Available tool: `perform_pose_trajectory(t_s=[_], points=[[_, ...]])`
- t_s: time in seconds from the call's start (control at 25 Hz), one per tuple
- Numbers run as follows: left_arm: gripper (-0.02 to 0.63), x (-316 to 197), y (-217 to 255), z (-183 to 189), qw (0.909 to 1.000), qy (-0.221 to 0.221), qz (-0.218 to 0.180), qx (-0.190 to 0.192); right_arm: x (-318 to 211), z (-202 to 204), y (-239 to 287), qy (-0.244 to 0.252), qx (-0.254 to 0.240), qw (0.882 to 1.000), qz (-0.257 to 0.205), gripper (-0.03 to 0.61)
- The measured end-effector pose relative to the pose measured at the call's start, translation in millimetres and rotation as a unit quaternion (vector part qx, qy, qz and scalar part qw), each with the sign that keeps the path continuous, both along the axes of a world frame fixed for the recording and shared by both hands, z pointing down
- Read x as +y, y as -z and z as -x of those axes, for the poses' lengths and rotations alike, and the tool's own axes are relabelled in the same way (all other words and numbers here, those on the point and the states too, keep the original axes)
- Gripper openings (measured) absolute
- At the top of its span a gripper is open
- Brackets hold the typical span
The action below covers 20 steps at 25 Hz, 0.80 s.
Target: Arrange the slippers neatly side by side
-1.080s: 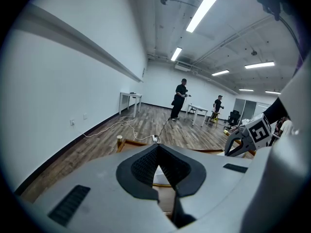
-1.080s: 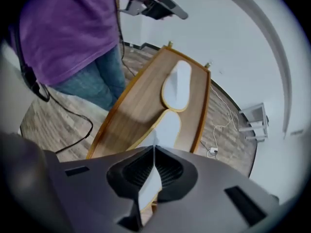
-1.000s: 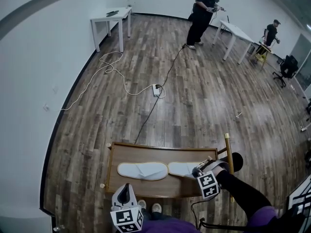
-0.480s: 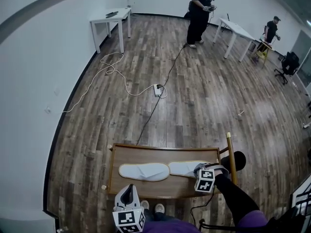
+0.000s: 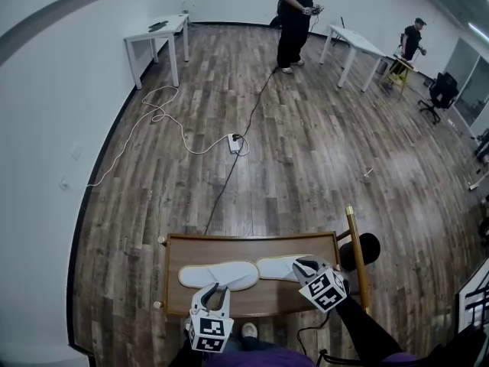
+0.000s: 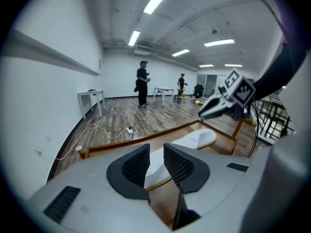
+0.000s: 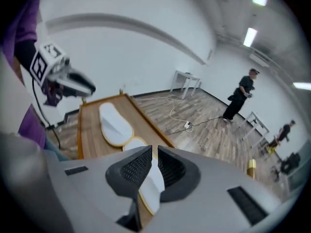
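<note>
My left gripper [image 5: 215,290] has just been spreading its fingers. They stand released, with the near edge of the left slipper [image 5: 218,275] showing in the gap just ahead of them, not pressed by either one. My right gripper [image 7: 151,155] has its fingers grasping the end of the right slipper [image 5: 276,267], though they have just eased a little wider; beyond those fingers the left slipper lies flat on the wooden tabletop [image 5: 174,252], the two slippers meeting end to end.
</note>
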State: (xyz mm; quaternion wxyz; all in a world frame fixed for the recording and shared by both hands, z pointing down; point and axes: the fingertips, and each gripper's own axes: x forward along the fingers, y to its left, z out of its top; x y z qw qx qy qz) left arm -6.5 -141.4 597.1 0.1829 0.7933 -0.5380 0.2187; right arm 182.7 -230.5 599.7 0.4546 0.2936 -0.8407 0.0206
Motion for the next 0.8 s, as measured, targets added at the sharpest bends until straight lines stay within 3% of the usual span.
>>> perform_pose_trajectory(t_s=[0.08, 0.16, 0.32, 0.52, 0.56, 0.64, 0.68, 0.8], points=[[0.086, -6.0, -25.1, -9.4, 0.9965, -0.066, 0.029, -0.043, 7.7, 8.6, 17.8, -0.061, -0.068, 0.996, -0.002, 0.025], [0.098, -10.3, -50.3, -14.9, 0.9845, -0.133, 0.062, -0.096, 16.4, 13.1, 31.3, -0.115, -0.119, 0.986, -0.005, 0.025], [0.098, -19.5, -90.5, -18.0, 0.9486, -0.228, 0.113, -0.188, 33.9, 14.9, 39.4, -0.185, -0.18, 0.966, -0.004, 0.025], [0.097, -17.9, -122.1, -22.2, 0.9079, -0.302, 0.137, -0.257, 54.7, 14.4, 36.1, -0.208, -0.19, 0.959, 0.008, 0.025], [0.097, -18.3, -124.9, -21.8, 0.9059, -0.303, 0.142, -0.26, 56.4, 12.8, 37.2, -0.213, -0.191, 0.958, 0.008, 0.025], [0.084, -22.9, -123.8, -19.0, 0.911, -0.285, 0.15, -0.257, 58.0, 8.2, 39.3, -0.224, -0.194, 0.955, 0.006, 0.025], [0.03, -25.5, -121.9, -17.1, 0.9163, -0.271, 0.157, -0.249, 58.0, 6.3, 39.9, -0.229, -0.196, 0.953, 0.005, 0.025], [0.017, -31.1, -115.4, -16.0, 0.9412, -0.214, 0.198, -0.17, 57.0, 2.5, 40.2, -0.241, -0.197, 0.95, 0.003, 0.025]])
